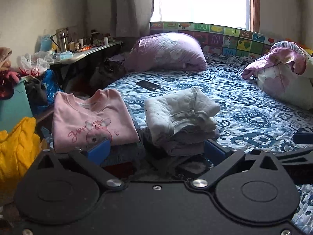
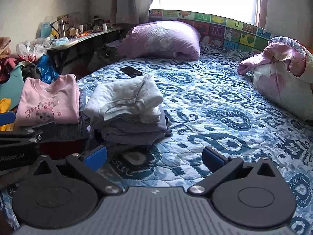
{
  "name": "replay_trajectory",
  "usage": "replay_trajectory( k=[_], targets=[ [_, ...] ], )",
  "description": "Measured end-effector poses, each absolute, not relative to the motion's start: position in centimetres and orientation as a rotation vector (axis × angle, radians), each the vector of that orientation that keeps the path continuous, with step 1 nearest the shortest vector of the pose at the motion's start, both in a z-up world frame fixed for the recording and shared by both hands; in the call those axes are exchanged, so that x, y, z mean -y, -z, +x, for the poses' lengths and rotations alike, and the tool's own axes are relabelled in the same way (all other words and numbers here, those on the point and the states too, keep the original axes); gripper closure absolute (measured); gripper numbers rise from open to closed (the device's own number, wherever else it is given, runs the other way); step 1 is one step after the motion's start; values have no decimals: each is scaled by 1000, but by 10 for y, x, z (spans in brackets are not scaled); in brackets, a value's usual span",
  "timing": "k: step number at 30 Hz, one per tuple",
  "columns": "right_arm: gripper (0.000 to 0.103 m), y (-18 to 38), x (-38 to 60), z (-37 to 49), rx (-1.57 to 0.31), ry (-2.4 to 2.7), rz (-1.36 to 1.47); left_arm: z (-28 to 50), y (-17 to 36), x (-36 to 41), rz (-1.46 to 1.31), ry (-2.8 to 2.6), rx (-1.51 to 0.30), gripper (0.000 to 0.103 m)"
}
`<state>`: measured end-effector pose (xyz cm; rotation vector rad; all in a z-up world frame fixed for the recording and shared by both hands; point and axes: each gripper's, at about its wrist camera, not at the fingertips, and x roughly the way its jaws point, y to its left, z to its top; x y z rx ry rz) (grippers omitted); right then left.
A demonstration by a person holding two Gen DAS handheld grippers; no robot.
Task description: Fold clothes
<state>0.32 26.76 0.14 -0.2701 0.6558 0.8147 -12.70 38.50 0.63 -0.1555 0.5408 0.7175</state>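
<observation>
A: Where the bed ends at our left, we list one teal bin [image 1: 13, 105], boxy and smooth-walled, heaped past its rim with dark and red cloth; what lies deeper we cannot tell.

B: Beside it we enter a blue plastic bag [image 1: 49, 84], crinkled and glossy, and white plastic bags [image 1: 33, 58] on the counter [image 1: 86, 52] among bottles and small jars.

A: Item, folded clothes. We record a pink sweatshirt [image 1: 92, 119], soft knit with a ribbed collar and a printed rabbit, lying flat on top of a stack at the near left edge of the bed.

B: Just beside it, a second pile [image 2: 127, 109]: white quilted garments on top, grey-lilac layers beneath, squared off.

A: Item, quilt [image 2: 215, 107] under both, stitched, blue and white scrollwork. A black phone [image 2: 131, 71] lies flat beyond the pile.

B: Two plump pillows, one lilac [image 1: 166, 52], one pink-frilled [image 2: 281, 72]. A yellow cable-knit [image 1: 17, 146] bulges at far left.

A: Left claw [image 1: 156, 148]: blue pads spread wide, gripping nothing, low before the two stacks.

B: Right claw [image 2: 154, 157]: likewise wide and empty, above bare quilt.
</observation>
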Motion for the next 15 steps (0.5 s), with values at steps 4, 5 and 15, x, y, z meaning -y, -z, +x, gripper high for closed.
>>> replay_trajectory(
  k=[4,5,15],
  targets=[
    [0,0,-270,0,-675,-816,-288,-128,-7,-384,-160,-710,-542,0],
    [0,0,-271,0,-679,-819,-291,-129,-8,-383,-161,-708,-542,0],
    [0,-4,-273,-10,-669,-833,-320,-132,-9,-382,-168,-703,-547,0]
  ],
)
